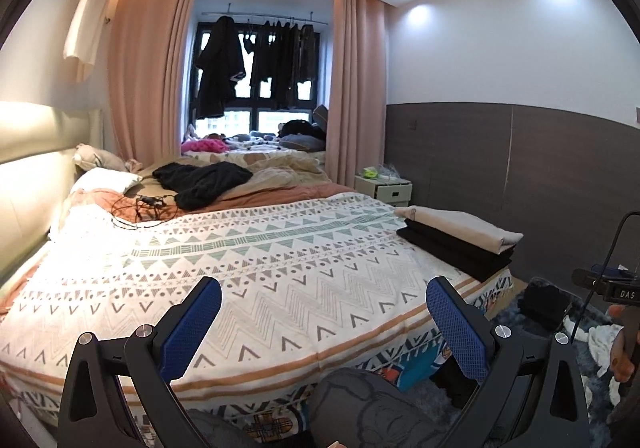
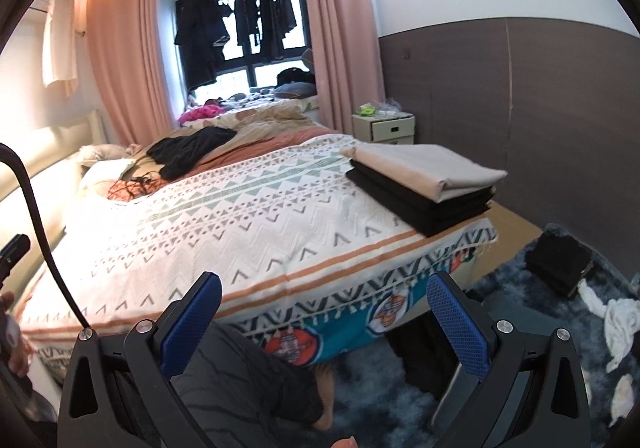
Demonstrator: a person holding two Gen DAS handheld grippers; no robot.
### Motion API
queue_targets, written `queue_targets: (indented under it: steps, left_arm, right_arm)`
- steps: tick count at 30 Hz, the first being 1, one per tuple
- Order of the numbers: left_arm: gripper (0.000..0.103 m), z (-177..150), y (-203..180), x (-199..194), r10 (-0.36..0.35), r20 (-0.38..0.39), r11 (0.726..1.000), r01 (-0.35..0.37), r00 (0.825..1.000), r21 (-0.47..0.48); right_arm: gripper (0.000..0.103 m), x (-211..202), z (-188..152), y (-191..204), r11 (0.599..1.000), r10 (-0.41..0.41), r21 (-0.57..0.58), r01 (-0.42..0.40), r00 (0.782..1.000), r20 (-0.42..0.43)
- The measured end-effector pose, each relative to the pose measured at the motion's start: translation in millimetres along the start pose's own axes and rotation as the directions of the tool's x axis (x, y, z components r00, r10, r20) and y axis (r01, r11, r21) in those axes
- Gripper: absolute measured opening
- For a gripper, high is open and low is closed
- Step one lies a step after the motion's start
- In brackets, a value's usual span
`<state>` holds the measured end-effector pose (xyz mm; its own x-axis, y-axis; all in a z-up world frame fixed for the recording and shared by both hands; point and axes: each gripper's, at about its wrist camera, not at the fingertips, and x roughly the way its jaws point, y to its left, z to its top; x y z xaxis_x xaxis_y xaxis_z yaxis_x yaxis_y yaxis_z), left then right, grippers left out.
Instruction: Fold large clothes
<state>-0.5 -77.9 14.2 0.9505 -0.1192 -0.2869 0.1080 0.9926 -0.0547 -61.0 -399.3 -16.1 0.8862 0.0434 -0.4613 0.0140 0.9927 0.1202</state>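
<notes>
While both tools, left tool [image 1: 324, 322] and right tool [image 2: 324, 318], hang spread apart and empty above the bed [image 1: 280, 268], we note a stack of folded clothes [image 2: 424, 184] at its far right corner. We judge remaining work: a black garment [image 1: 204, 182] near the pillows, unfolded.

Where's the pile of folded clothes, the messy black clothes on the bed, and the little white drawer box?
folded stack [image 2: 424, 184], right wrist view, beige top layer.
crumpled black garment [image 1: 204, 180], left wrist view, its middle.
white bedside cabinet [image 2: 390, 128], right wrist view, drawer front.
</notes>
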Motion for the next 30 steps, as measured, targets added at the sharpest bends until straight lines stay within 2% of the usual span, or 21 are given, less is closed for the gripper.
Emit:
queue_targets:
  steps: [9, 13, 18, 30]
  left_arm:
    - [0.102, -19, 4, -12, 0.007, -0.020, 1.000, -0.006, 1.000, 0.005]
    - [0.102, -21, 7, -12, 0.019, -0.020, 1.000, -0.019, 1.000, -0.003]
    - [0.102, -22, 12, -11, 0.018, -0.034, 0.999, -0.019, 0.999, -0.031]
    - [0.102, -19, 13, -11, 0.013, -0.038, 1.000, -0.013, 0.999, -0.009]
  right_arm:
    - [0.103, 8, -34, 15, 0.997, 0.073, -0.006, -0.073, 0.997, -0.005]
    - [0.103, 17, -44, 22, 0.997, 0.077, -0.017, -0.077, 0.997, -0.021]
    - [0.103, 24, -45, 27, 0.997, 0.076, -0.017, -0.077, 0.997, -0.025]
    - [0.103, 30, -39, 29, 0.998, 0.069, -0.004, -0.069, 0.997, -0.032]
